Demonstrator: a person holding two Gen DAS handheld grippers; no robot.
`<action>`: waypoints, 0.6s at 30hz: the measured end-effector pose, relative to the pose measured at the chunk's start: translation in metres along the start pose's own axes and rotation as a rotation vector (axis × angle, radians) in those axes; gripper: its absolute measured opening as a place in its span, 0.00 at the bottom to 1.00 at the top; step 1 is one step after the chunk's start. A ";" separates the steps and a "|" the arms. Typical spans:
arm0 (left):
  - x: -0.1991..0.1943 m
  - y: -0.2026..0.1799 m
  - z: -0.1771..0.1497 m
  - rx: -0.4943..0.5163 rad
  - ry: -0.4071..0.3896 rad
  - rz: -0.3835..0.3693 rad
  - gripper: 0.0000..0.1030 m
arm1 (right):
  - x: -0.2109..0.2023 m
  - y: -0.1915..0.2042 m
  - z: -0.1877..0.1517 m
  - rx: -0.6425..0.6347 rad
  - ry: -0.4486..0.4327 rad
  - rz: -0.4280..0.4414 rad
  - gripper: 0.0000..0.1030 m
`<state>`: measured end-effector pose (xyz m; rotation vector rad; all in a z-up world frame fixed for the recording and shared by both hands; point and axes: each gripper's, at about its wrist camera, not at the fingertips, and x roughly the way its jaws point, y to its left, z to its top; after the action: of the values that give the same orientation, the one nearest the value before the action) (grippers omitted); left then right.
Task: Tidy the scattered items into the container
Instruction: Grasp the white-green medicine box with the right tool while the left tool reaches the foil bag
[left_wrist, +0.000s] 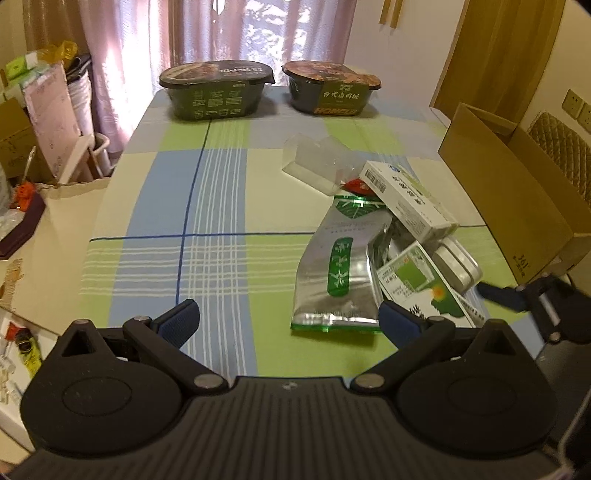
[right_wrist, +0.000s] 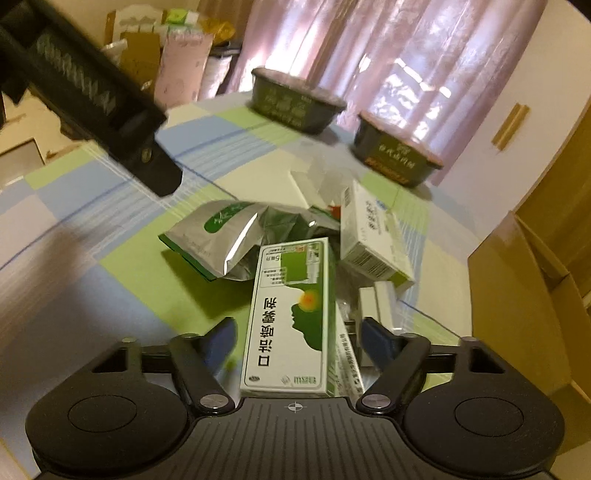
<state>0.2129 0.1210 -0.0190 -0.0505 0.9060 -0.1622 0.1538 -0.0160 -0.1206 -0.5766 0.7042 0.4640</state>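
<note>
Straddling the green medicine box (right_wrist: 291, 314), the right tool (right_wrist: 299, 336) stands wide; the left tool (left_wrist: 288, 317) is wide, empty. Foil pouch (left_wrist: 343, 266), white carton (left_wrist: 406, 195) remain on the desk (left_wrist: 166, 206), outside the cardboard box (left_wrist: 517, 199).

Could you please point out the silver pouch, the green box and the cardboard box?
silver pouch (left_wrist: 341, 266): left wrist view, on its green label.
green box (right_wrist: 291, 314): right wrist view, middle of its printed top face.
cardboard box (left_wrist: 509, 192): left wrist view, on its near side wall.
</note>
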 end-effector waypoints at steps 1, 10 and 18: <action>0.003 0.002 0.002 0.005 0.001 -0.005 0.98 | 0.005 0.001 0.001 -0.003 0.005 -0.003 0.77; 0.023 0.004 0.009 0.056 0.019 -0.044 0.98 | 0.027 0.012 0.001 -0.072 0.015 -0.063 0.76; 0.034 0.002 0.012 0.062 0.029 -0.067 0.98 | 0.032 0.007 0.000 -0.059 0.003 -0.062 0.59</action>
<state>0.2431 0.1172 -0.0383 -0.0209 0.9281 -0.2536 0.1712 -0.0041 -0.1460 -0.6530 0.6758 0.4275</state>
